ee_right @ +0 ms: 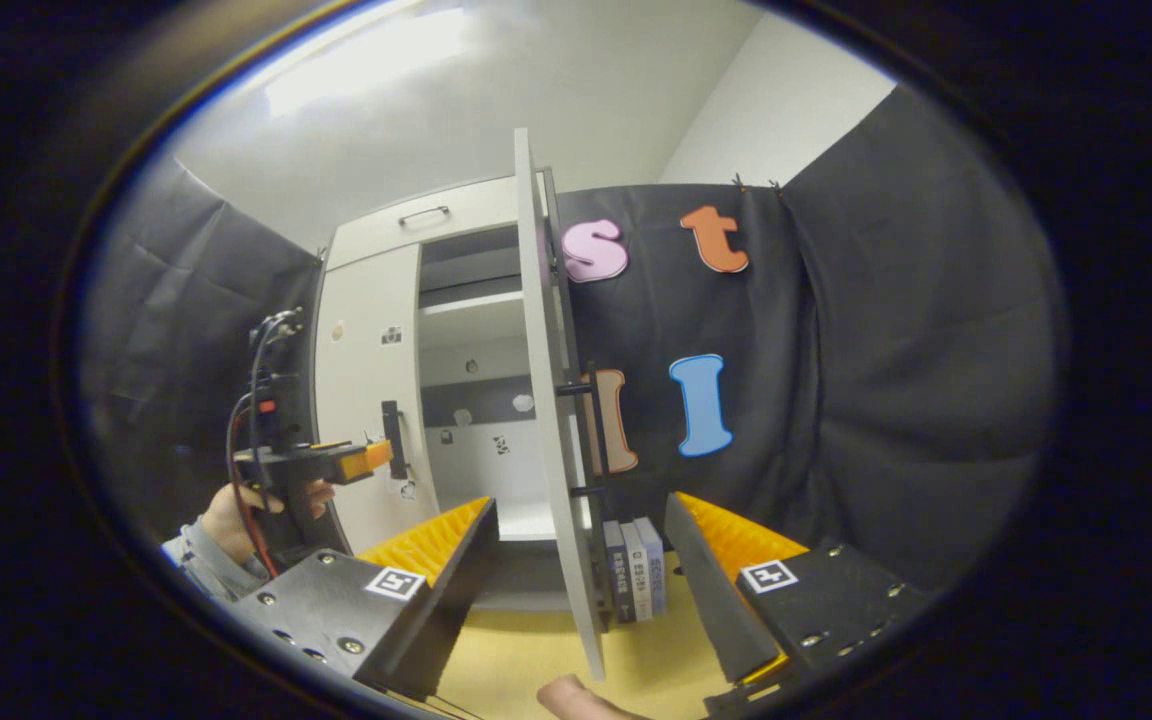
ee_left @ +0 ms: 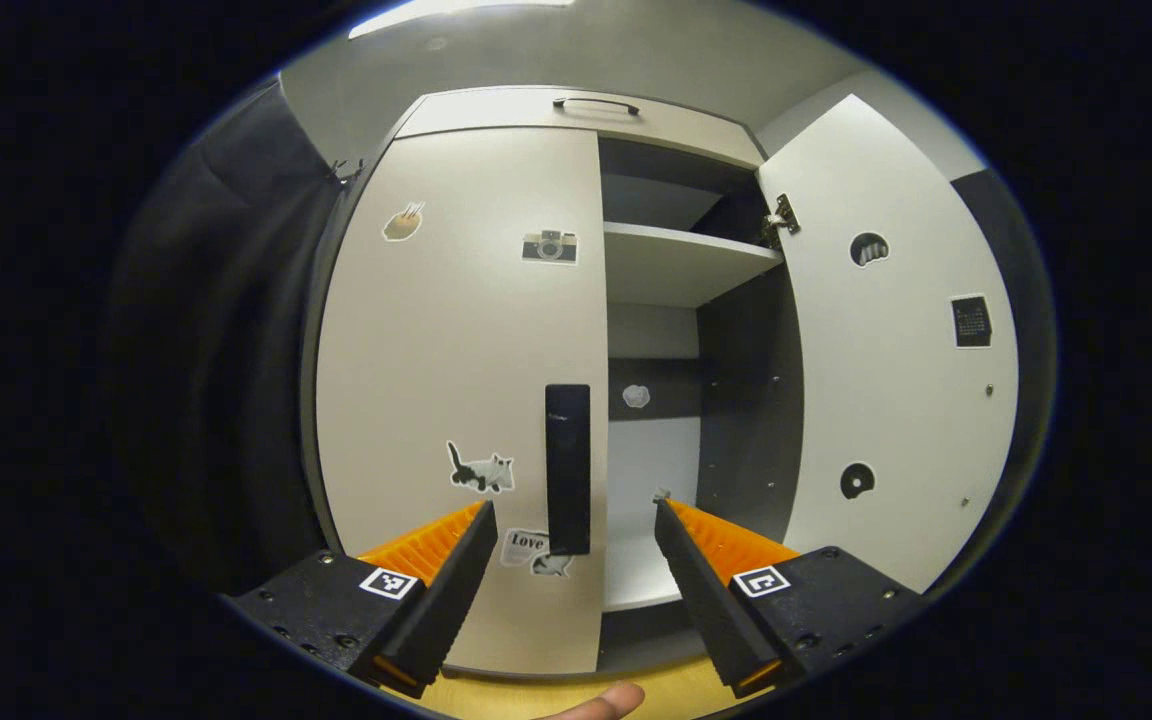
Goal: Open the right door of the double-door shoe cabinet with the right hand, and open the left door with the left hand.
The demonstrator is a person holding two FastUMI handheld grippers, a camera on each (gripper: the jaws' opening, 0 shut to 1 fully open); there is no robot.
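While the right door [ee_left: 886, 340] of the shoe cabinet [ee_left: 526, 110] stands swung wide open, the left door [ee_left: 461, 380] is shut flat against the cabinet front. In the left gripper view, the left gripper [ee_left: 573, 520] faces the cabinet with its fingers spread apart and nothing between them; the left door's dark upright handle [ee_left: 568, 468] shows in the gap between the fingertips, but whether it is touched cannot be told from this view. That handle sits at the door's inner edge, beside the open half of the cabinet. Stickers [ee_left: 481, 470] dot the left door, and more sit on the inner face of the right door. Inside the cabinet a pale shelf [ee_left: 681, 260] runs across the upper part, with a dark side wall below it.

In the right gripper view, the right door [ee_right: 551, 400] is seen edge-on, coming straight out from the cabinet [ee_right: 406, 330]. The right gripper [ee_right: 581, 515] is spread open with the door's edge standing between its fingers; neither finger clearly presses on it. Just beside the door's lower part, on the side away from the cabinet, a few books [ee_right: 636, 565] stand upright on the yellow floor [ee_right: 516, 670]. On the cabinet side of the door, a hand [ee_right: 236, 515] holds the left gripper [ee_right: 376, 458] up just in front of the left door's handle [ee_right: 393, 435].
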